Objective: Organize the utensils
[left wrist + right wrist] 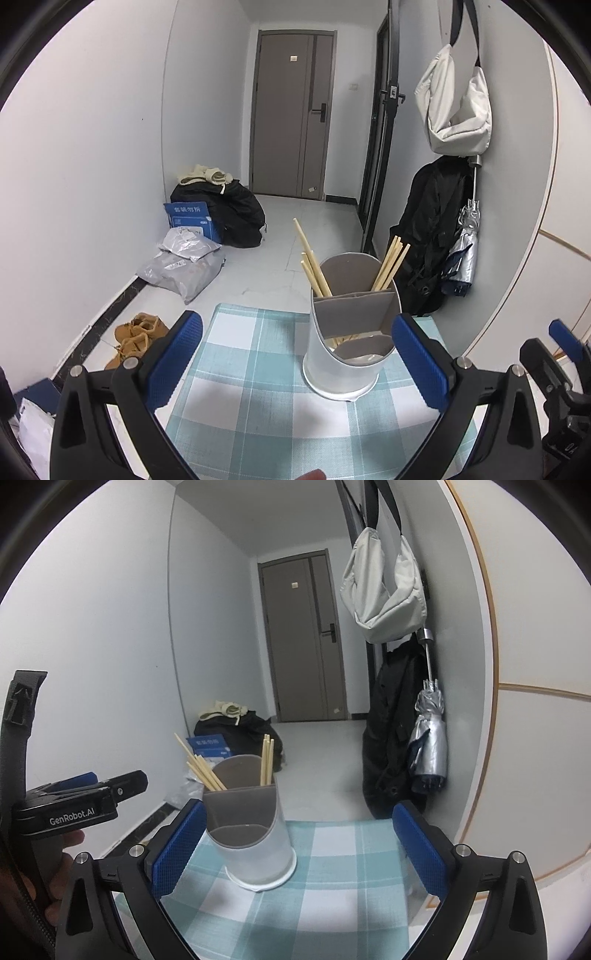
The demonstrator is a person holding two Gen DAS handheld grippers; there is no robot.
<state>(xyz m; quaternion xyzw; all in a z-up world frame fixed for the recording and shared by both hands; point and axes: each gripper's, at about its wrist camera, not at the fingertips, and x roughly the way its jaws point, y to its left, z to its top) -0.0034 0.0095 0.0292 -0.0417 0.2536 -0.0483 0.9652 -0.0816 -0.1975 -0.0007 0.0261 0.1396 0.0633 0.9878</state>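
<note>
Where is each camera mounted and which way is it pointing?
Left wrist: sits on the left hand-held gripper, facing the holder on the tablecloth and the door; its open blue fingers show, and the right hand-held gripper at the right edge.
Right wrist: sits on the right hand-held gripper, facing the same way; its open fingers show, with the left hand-held gripper and a hand at left.
Shared: holder, chopsticks, tablecloth, door.

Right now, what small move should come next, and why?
Probably draw both grippers back a little. The left gripper and right gripper are open and empty, and the chopsticks already stand in the holder.
</note>
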